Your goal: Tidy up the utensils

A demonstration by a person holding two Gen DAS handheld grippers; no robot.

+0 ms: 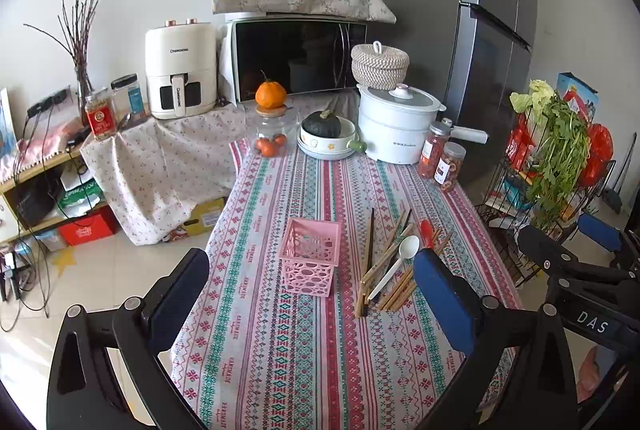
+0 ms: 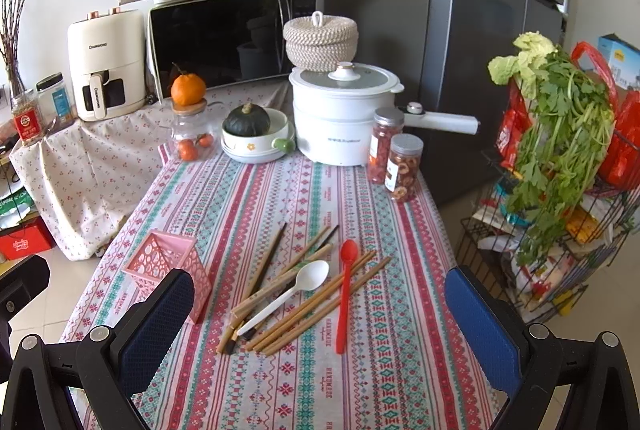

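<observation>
Hovering above the near end of the table (image 1: pixel 280 350), the left gripper (image 1: pixel 316 290) had its jaws spread wide and released, with nothing between the pads. Between those jaws, beyond their tips and a little toward the left one, stood the pink basket (image 1: pixel 310 256), upright and open at the top, on the striped tablecloth (image 1: pixel 256 238). Just beside the basket, toward the right jaw, lay the pile of chopsticks (image 1: pixel 384 266) with the white spoon (image 1: pixel 394 264) resting across them; the right jaw's blue pad covered the pile's right edge. The red spoon (image 1: pixel 426 232) showed only its bowl above that pad. Outside the right jaw the other gripper (image 1: pixel 592 254) was partly visible, level with the pile.

The right gripper (image 2: pixel 320 310) was likewise wide and released, gripping nothing. Its left jaw overlapped the near corner of the pink basket (image 2: pixel 160 258), which sat just ahead of that jaw. Between the 2 jaws, ahead of their tips, the chopsticks (image 2: pixel 304 294) fanned out loosely, most of them light wood and a few dark. The white spoon (image 2: pixel 292 290) lay on top of them with its bowl pointing away. The red spoon (image 2: pixel 345 294) lay at the right side of the pile, across a few sticks, nearer the right jaw but well apart from it. All utensils lay outside the basket.
</observation>
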